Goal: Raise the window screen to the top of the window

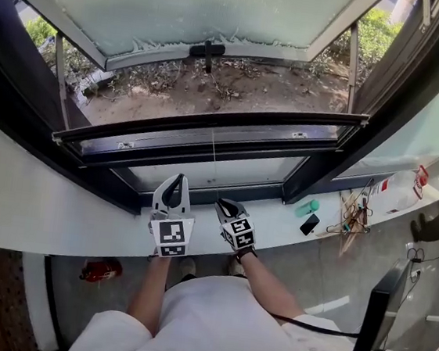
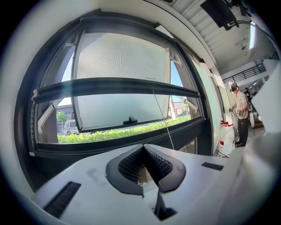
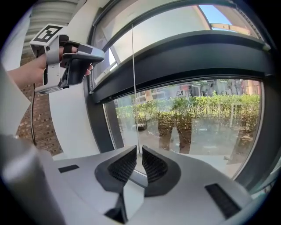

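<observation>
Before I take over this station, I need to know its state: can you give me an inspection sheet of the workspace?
Surface: white sill below the window.
Job's things: screen bar partway up the frame, not at the top; thin pull cord hangs from it.
Clutter: black phone, green object and wooden sticks at the sill's right end; red object on the floor.
Grippers: left gripper shut on nothing; right gripper has its jaws a narrow gap apart, with the cord in the gap and no visible pinch.
Cables: black cable trails from the right arm.
Surroundings: outer sash swung open, hedge outside, person standing far right.
</observation>
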A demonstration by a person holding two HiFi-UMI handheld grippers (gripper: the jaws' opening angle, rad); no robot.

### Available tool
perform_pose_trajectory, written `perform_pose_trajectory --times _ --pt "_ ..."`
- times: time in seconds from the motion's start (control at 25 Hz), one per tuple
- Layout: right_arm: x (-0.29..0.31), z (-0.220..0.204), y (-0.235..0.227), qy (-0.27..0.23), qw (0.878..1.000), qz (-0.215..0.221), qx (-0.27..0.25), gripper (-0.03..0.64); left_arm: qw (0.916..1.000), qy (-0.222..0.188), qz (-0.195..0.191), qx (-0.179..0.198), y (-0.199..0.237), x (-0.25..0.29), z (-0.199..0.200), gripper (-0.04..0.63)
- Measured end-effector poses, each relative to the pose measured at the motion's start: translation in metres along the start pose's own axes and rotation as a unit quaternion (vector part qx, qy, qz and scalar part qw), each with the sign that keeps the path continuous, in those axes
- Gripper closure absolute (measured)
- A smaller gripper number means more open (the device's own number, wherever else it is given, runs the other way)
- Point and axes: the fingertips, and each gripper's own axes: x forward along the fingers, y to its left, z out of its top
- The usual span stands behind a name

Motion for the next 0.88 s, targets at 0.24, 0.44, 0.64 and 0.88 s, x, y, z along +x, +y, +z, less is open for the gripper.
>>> perform_pose_trajectory --times 0.24,0.44,0.64,0.88 --pt "-0.005 0.005 -0.001 -0.014 1.0 -0.006 -0.001 0.577 0.9999 0.002 -0.013 -0.001 -0.011 0.002 -0.001 0.594" --pt "-0.007 0.014 -0.001 -0.026 1.0 -0.011 0.003 0.576 0.9998 0.008 -0.02 -0.002 -0.015 0.002 -0.006 0.594" --pt "-0.01 0.038 0.0 -0.048 0.999 -0.021 -0.015 0.577 0.9997 0.007 -0.023 0.003 -0.017 0.001 -0.008 0.594" --pt "-0.012 0.064 0.007 -0.064 0.997 -0.023 -0.037 0.577 0.9998 0.002 -0.019 0.003 -0.013 -0.001 -0.005 0.594"
